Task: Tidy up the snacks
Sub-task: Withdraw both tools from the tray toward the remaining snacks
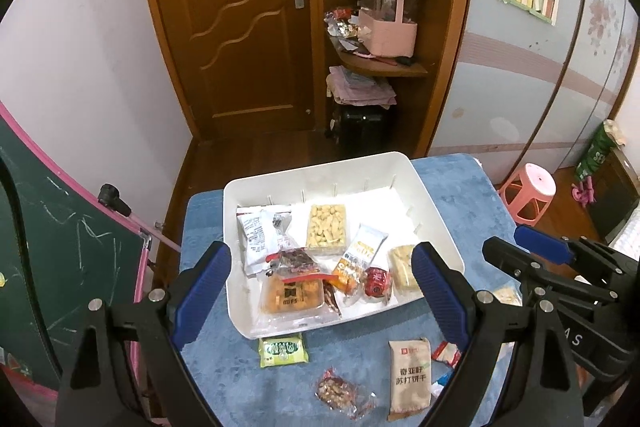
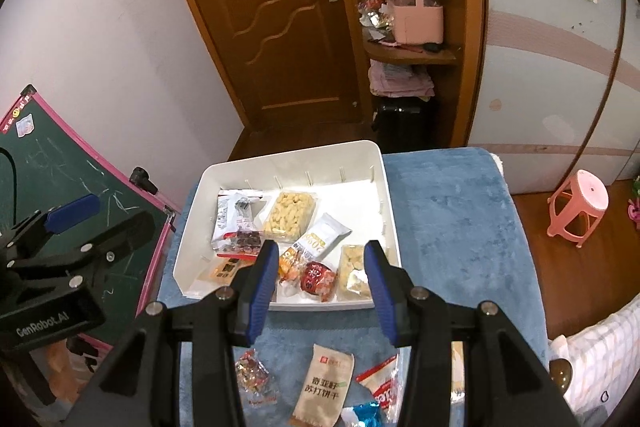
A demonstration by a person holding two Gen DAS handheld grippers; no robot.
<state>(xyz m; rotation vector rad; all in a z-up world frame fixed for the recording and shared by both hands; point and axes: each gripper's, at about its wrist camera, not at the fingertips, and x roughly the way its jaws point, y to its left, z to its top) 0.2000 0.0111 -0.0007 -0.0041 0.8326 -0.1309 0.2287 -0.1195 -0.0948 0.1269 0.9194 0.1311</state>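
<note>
While both claws are hanging open and empty, left claw (image 1: 322, 273) fingers are hiding the white bin's (image 1: 280, 175) front corners, right claw (image 2: 322, 277) covering an orange packet (image 2: 224, 269), blue wrapper (image 2: 366, 413) cut off below.

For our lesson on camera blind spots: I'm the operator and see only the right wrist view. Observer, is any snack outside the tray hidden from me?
Observer: Yes. A green packet lies on the cloth just before the tray. In your view the right claw covers it.
Operator: Where does the left claw point? I only see it from the side.
Observer: The left claw is open and empty, aimed at the tray's near half.
</note>
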